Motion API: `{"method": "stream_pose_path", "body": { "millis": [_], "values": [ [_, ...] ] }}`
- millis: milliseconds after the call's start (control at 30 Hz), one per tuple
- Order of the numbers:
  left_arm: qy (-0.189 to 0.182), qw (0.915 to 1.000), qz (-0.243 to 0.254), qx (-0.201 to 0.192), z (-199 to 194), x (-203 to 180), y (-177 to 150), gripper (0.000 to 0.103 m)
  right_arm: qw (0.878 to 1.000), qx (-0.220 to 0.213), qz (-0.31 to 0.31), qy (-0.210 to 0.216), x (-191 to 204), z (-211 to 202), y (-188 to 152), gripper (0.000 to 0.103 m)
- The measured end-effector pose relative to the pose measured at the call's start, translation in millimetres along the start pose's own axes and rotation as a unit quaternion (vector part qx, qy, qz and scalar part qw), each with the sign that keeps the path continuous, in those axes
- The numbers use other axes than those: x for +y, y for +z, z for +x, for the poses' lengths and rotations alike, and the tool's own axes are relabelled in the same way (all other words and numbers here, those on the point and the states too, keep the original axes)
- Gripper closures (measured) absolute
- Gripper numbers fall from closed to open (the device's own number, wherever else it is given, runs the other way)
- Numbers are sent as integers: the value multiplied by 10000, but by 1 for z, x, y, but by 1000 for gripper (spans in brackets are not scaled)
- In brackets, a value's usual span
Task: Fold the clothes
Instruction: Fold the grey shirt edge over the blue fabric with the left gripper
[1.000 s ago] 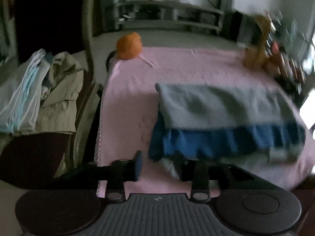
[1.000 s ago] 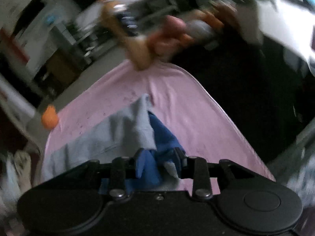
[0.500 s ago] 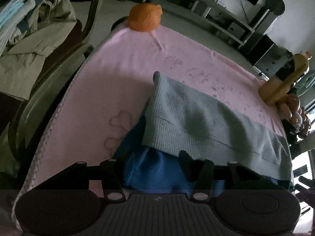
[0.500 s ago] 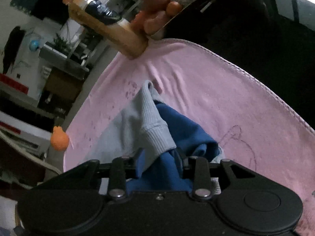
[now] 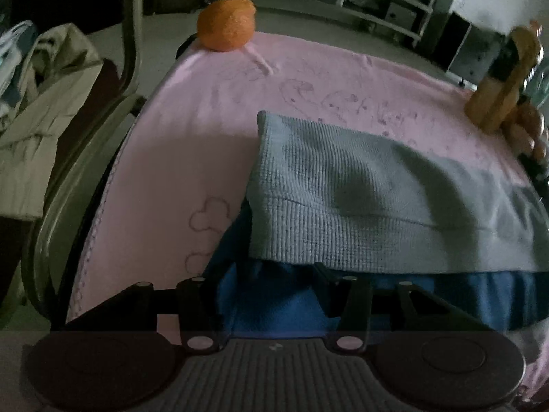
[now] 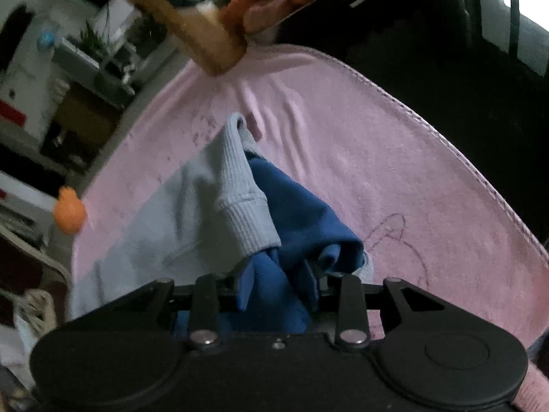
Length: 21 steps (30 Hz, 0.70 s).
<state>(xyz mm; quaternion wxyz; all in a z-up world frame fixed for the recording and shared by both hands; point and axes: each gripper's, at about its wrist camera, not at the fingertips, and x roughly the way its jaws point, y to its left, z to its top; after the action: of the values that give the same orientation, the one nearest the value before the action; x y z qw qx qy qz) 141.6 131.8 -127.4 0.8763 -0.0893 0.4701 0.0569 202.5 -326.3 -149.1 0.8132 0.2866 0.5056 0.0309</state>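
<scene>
Blue garment [image 6: 274,295] between right gripper [image 6: 278,288] jaws, angled steeply downward.

The left gripper [image 5: 271,295] is closing, its jaws either side of bunched blue fabric at the near edge of the garment [image 5: 377,206], grey ribbed layer folded over blue. It lies on the pink towel [image 5: 192,130] covering the tabletop. An orange toy [image 5: 226,24] sits at the far corner, beige clothes [image 5: 37,120] heaped left.
</scene>
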Motion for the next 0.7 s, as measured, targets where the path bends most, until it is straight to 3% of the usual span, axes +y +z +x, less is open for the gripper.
{"method": "stream_pose_path", "body": {
  "millis": [100,233,467,533,600,700],
  "values": [
    [35,9999,124,-92,-2,-2,-1,68,9993,113,-300,-176,8,5,-5,73],
    [50,9998,158,-123,-3,-1,-3,66,9994,-70,-329,55,9,-7,-10,77],
    [242,9987,403,-183,0,-10,-4,66,9973,362,-607,-217,14,10,-14,71],
    [379,9975,525,-289,-1,-14,-6,83,9939,308,-967,-428,26,13,-19,71],
    [443,9960,615,-467,-7,-16,-7,91,9920,204,-1128,-536,32,10,-23,92],
    [526,9935,666,-755,-20,-19,-8,93,9959,34,-882,-209,30,-6,-25,94]
  ]
}}
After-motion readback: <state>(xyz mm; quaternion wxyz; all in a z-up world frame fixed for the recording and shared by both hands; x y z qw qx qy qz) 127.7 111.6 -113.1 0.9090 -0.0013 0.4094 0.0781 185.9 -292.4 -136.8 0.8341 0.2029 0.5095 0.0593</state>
